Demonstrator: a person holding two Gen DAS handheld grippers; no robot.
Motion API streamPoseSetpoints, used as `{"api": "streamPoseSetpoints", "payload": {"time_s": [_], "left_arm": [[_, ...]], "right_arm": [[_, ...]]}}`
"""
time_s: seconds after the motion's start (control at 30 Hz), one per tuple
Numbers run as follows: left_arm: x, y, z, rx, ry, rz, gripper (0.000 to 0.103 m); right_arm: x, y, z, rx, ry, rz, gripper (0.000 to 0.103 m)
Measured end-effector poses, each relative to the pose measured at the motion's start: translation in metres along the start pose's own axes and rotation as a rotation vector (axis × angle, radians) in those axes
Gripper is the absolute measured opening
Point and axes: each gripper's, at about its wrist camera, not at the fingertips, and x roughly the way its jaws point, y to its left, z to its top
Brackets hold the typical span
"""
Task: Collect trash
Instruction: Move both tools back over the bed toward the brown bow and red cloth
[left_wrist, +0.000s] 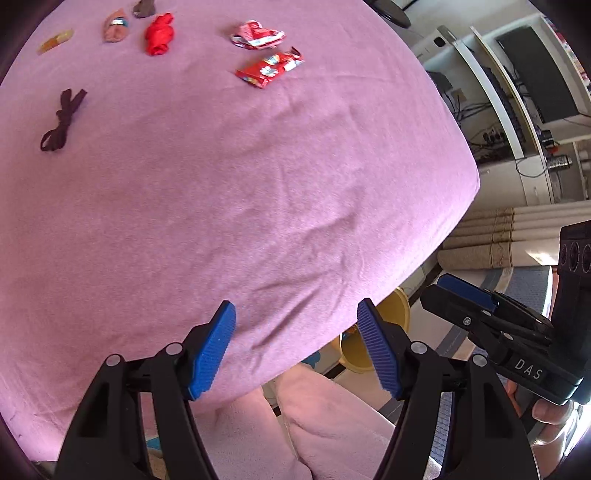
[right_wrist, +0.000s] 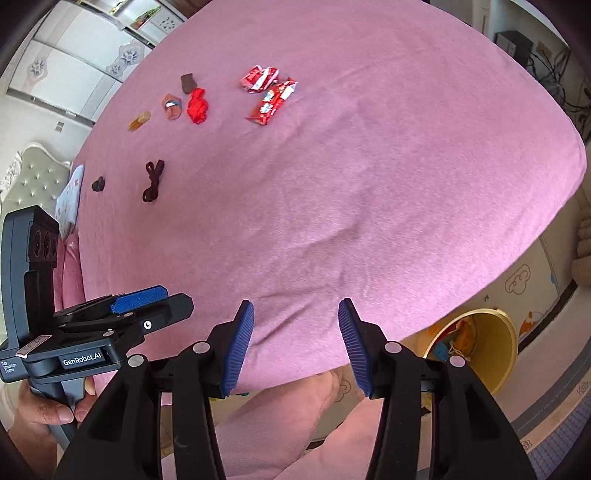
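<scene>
**Empty tongs at the bed's edge, litter far across the sheet**

Both tongs stand open with nothing between their blue pads: the left tongs (left_wrist: 295, 347) and the right tongs (right_wrist: 295, 343) hang over the near edge of the bed (left_wrist: 258, 203), which is covered in a pink sheet. The trash lies well apart from them, toward the far side: a red snack wrapper (left_wrist: 269, 68), a crumpled red-and-white wrapper (left_wrist: 256, 35) just beside it, a scrunched red ball (left_wrist: 159, 34), a small pinkish wrapper (left_wrist: 116, 25), a brown scrap (left_wrist: 145, 8), a yellowish sweet wrapper (left_wrist: 56, 41) and a dark ribbon bow (left_wrist: 62, 120). A yellow bin (right_wrist: 480, 350) stands on the floor below the bed's edge.

These pieces are probably very light, thin and crinkly. The foil may slip, so a raised fold or twisted end looks the best place to pinch. The soft sheet could get caught along with them.
</scene>
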Motion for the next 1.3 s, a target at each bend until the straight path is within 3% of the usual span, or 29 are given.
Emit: {"api": "streamPoseSetpoints", "payload": {"time_s": [0.3, 0.57, 0.77, 1.3], "left_arm": [[-0.031, 0.095, 0.019, -0.102, -0.066, 0.039, 0.069], [-0.042, 0.152, 0.047, -0.209, -0.115, 0.08, 0.071], [-0.045, 0.188, 0.078, -0.286, -0.142, 0.126, 0.078], [0.001, 0.268, 0.17, -0.338, -0.112, 0.24, 0.079]], "right_arm": [[0.037, 0.088, 0.045, -0.137, 0.001, -0.026, 0.049], [0.068, 0.141, 0.093, -0.249, 0.014, -0.019, 0.062], [0.094, 0.164, 0.134, -0.315, 0.031, -0.038, 0.071], [0.166, 0.187, 0.225, -0.375, 0.067, -0.076, 0.08]]}}
